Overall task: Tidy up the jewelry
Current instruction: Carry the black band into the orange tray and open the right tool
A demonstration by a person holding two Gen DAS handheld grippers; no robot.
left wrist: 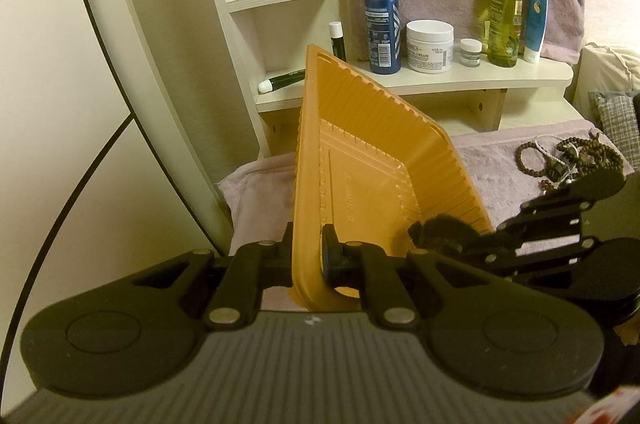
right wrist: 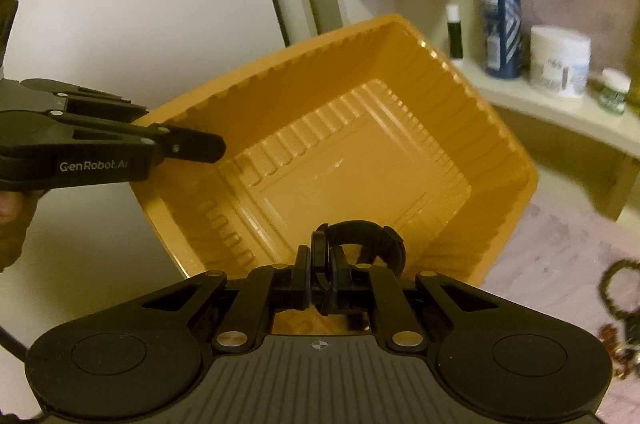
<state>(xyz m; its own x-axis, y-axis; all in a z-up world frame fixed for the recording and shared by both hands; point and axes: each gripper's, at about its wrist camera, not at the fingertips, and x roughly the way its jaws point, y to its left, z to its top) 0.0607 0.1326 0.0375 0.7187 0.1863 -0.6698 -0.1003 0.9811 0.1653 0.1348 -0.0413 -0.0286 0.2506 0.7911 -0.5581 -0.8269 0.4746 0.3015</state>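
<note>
An orange plastic tray (left wrist: 360, 144) is tipped up on its side above the pink towel. My left gripper (left wrist: 308, 252) is shut on its near wall. In the right wrist view the tray (right wrist: 360, 152) faces me with its bare bottom showing, and the left gripper (right wrist: 200, 146) clamps its left rim. My right gripper (right wrist: 320, 264) is shut on a black fuzzy band (right wrist: 372, 228) and holds it just inside the tray's near edge. The left wrist view shows the right gripper (left wrist: 424, 232) and the band (left wrist: 444, 230) at the tray's right side. A pile of brown bead strings (left wrist: 568, 160) lies on the towel at right.
A cream shelf (left wrist: 440, 80) behind the tray carries a blue bottle (left wrist: 382, 20), a white cream jar (left wrist: 430, 46), a small jar, a green spray bottle (left wrist: 506, 12) and a blue tube. A curved white panel (left wrist: 60, 104) stands at left. A pink towel (left wrist: 500, 168) covers the surface.
</note>
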